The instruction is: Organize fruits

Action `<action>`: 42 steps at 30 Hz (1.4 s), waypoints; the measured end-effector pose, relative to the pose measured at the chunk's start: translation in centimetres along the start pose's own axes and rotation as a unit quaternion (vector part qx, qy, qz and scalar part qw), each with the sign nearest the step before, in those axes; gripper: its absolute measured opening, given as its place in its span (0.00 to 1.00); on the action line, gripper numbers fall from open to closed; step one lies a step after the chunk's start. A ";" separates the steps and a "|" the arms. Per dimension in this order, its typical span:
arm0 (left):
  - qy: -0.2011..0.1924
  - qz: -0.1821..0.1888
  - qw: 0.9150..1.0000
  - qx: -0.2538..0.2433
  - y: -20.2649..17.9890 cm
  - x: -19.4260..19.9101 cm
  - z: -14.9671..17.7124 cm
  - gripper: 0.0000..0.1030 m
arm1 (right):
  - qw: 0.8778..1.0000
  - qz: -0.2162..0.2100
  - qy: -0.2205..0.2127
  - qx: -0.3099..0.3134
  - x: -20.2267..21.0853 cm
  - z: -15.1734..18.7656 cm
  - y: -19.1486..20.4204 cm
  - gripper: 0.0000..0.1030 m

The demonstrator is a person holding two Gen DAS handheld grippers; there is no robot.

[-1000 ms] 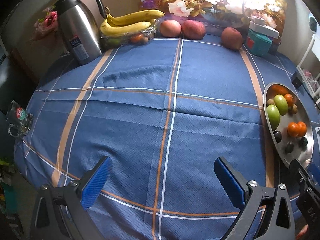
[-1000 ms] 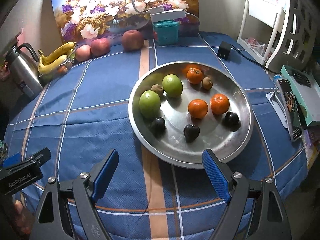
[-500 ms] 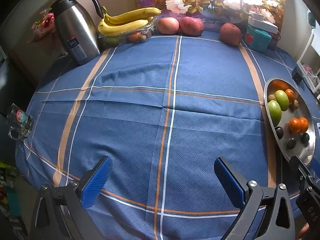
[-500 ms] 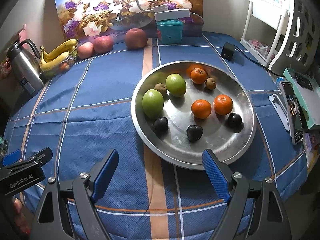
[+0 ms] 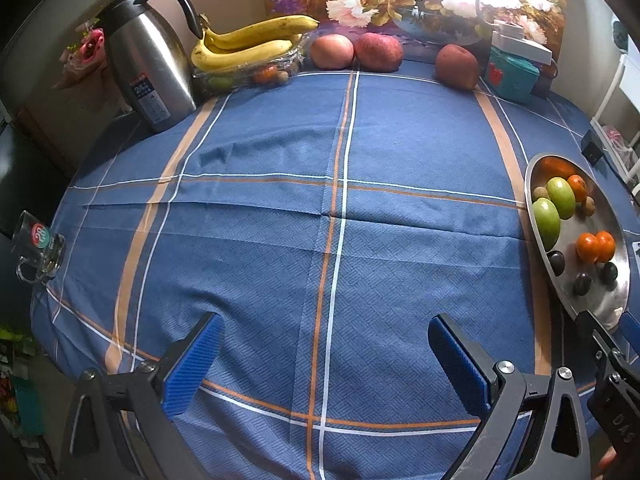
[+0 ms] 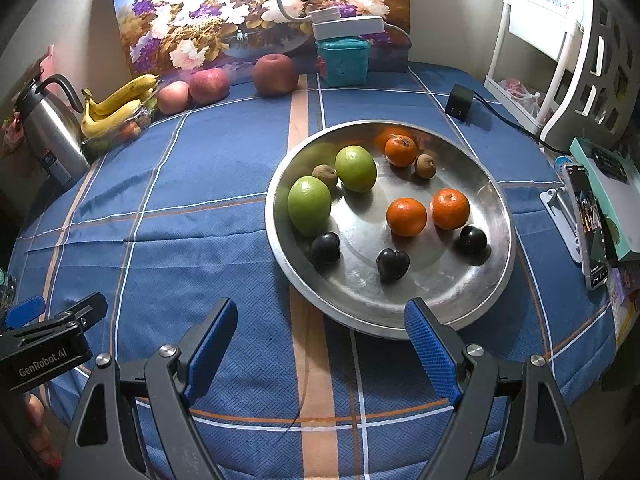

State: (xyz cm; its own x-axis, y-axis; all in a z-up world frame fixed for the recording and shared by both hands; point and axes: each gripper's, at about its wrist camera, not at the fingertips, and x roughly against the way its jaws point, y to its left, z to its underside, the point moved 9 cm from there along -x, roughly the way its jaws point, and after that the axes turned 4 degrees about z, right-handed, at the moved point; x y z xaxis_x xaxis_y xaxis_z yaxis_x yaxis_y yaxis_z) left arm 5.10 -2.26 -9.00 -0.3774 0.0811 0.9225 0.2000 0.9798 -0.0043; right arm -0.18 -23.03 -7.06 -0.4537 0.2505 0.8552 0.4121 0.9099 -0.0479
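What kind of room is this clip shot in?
Most likely a home dining area. A table under a blue plaid cloth holds a metal tray of fruit, with a steel thermos jug and bananas at the back, and a flower painting leans on the wall.

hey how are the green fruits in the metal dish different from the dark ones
The green fruits are much bigger than the dark fruits and slightly oval, while the dark ones are small and round. There are two green and three dark. The green pair sits on the dish's left side; the dark ones line its near part. All lie loose in the dish, and neither claw touches any of them.
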 end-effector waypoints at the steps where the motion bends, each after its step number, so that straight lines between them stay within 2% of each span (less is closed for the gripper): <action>1: 0.000 0.000 1.000 0.000 0.0 0.0 -0.1 1.00 | 1.000 0.000 0.001 0.000 0.0 0.0 0.0 0.83; 42: 0.002 0.000 1.000 0.001 0.0 -0.1 0.0 1.00 | 1.000 -0.001 0.007 0.004 -0.4 0.3 0.3 0.84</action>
State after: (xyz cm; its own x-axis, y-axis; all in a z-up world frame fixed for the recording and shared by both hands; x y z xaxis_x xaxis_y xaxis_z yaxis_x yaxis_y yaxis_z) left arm 5.14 -2.23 -9.13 -0.3740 0.0797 0.9240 0.1972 0.9804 -0.0047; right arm -0.10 -22.76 -7.53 -0.4439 0.2447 0.8620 0.4058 0.9126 -0.0501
